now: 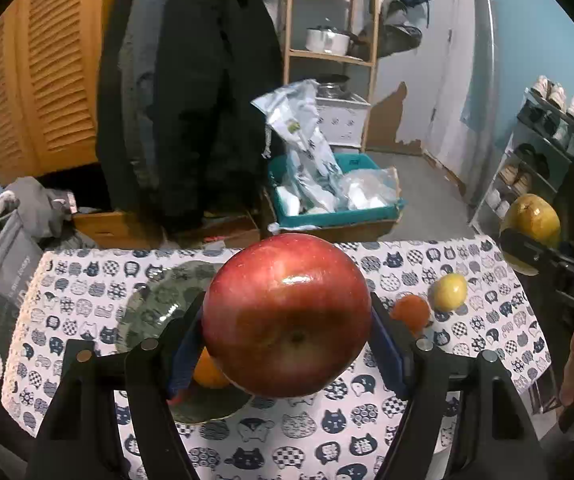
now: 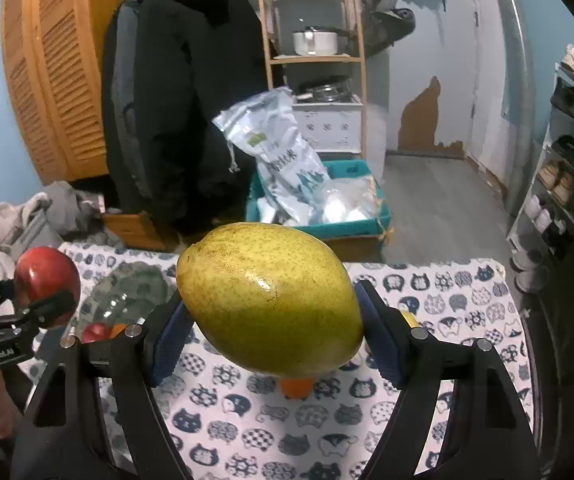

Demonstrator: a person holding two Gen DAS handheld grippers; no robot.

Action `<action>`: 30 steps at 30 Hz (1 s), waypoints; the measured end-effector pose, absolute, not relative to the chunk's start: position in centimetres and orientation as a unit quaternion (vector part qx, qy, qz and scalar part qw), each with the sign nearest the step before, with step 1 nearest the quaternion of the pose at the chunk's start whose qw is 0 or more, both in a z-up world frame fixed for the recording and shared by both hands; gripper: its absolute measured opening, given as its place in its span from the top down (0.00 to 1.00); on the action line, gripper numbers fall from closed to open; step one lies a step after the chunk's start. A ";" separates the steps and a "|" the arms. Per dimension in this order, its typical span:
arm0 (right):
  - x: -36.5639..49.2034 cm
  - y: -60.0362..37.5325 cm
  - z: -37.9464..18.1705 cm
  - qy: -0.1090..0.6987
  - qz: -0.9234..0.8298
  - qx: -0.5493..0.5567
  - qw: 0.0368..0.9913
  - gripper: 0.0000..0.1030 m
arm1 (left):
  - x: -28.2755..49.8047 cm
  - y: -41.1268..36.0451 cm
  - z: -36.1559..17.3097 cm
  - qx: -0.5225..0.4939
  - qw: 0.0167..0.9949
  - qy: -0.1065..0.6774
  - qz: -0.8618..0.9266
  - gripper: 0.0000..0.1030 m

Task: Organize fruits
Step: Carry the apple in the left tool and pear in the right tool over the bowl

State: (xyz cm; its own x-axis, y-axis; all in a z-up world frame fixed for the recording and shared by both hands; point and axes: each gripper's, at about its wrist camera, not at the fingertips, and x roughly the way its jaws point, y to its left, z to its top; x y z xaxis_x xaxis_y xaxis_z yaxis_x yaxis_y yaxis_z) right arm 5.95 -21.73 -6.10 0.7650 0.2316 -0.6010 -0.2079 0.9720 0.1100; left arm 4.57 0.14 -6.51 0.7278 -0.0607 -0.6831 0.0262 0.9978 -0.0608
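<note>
Your left tongs (image 1: 287,332) pinch a red apple (image 1: 287,316), blue ribbed pads tight on both flanks, blossom end toward the lens, skin glossy with a yellowish streak. It hangs clear above the surface (image 1: 487,320). Your right tongs (image 2: 275,332) pinch a yellow-green pear (image 2: 271,300), speckled, egg-shaped, lying crosswise between the same blue ribbed pads, also held above the surface.

Under the apple sits a clear glass bowl (image 1: 147,312), scalloped rim, shallow and round. In it you can see an orange (image 1: 207,372) behind the left pad, and in the right wrist view a small red fruit (image 2: 95,332) beside it; what kind, can't tell.

Loose on the cloth, outside the bowl: a second orange (image 1: 409,312) and a lemon (image 1: 449,292), just beside each other, right of the apple. In the right wrist view both peek out around the pear.

The surface wears a white cloth printed with navy cat heads, matte and flat.

Beyond the far edge, a teal crate (image 1: 339,216) on the floor holds a crinkled silvery bag (image 1: 303,140) standing upright and clear plastic packets. A wooden shelf rack (image 1: 371,60) carries a white lidded pot (image 1: 327,40). A black coat (image 1: 191,92) hangs left, against slatted orange doors.
</note>
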 end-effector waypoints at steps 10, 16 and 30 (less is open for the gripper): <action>6.7 -17.7 -4.8 0.313 0.142 0.003 0.939 0.24 | 3.8 4.2 -6.1 -0.040 0.932 0.359 0.006 0.27; 7.6 -14.9 -4.7 0.314 0.161 -0.004 0.936 0.24 | 3.6 7.1 -6.3 -0.058 0.932 0.357 0.027 0.27; 11.0 -7.2 -7.7 0.348 0.211 -0.019 0.913 0.24 | 5.4 12.9 -9.5 -0.077 0.916 0.386 0.081 0.27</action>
